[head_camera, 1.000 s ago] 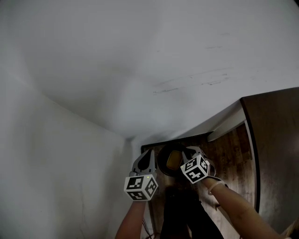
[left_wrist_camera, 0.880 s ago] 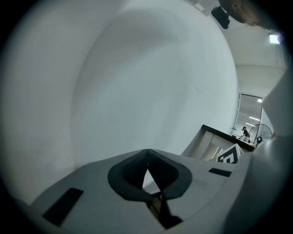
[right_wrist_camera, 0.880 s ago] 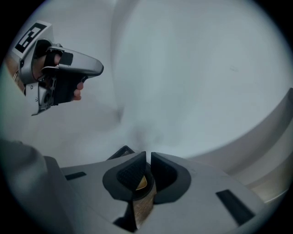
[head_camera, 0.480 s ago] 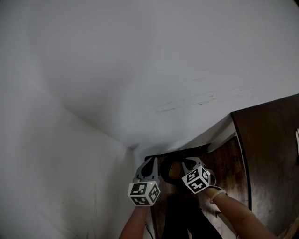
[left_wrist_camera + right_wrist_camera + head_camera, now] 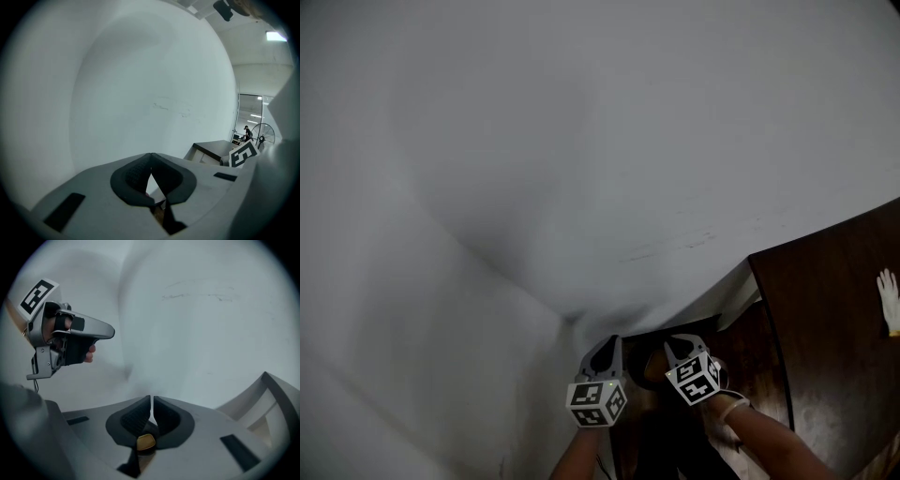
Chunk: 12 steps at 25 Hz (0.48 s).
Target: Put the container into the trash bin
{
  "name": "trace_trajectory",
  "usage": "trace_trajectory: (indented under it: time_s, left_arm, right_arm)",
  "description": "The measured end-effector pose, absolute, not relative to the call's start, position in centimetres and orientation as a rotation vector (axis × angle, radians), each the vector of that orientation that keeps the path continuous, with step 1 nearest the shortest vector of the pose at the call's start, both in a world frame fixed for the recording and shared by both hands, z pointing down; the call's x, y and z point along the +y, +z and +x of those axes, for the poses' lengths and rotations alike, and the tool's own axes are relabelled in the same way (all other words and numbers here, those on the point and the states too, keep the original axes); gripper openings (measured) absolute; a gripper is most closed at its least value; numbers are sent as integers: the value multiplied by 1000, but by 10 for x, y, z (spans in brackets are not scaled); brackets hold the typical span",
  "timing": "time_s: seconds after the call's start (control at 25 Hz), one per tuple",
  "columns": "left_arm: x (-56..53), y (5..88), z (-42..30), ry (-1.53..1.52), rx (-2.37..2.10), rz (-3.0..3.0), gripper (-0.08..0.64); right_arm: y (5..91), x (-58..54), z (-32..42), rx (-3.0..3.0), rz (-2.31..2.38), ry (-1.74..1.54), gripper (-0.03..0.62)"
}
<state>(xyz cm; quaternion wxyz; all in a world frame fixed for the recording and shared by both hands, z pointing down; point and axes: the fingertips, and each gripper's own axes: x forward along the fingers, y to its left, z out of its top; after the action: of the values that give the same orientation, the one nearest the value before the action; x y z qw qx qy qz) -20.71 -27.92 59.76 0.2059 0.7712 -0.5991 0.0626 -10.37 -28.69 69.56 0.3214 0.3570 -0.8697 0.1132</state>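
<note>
Now your right gripper has its jaws pinched almost together. Low between them sits what looks like the dark container with a yellow patch, though it's murky down there. Your left gripper is closed tip to tip on nothing, just beside it, both facing the white wall.

— What is by the right gripper?
— A dark bin, mostly hidden; a yellow bit shows behind the jaws, too little to name
— And the right edge?
— A white glove, cut off
</note>
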Motion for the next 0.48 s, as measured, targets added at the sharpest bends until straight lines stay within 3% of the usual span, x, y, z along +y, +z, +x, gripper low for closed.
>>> trace_trajectory:
  time_s: [0.48]
  left_arm:
    - [-263, 528, -198, 156, -1686, 2197, 20]
  right_arm:
    - [615, -277, -93, -2362, 1056, 311, 18]
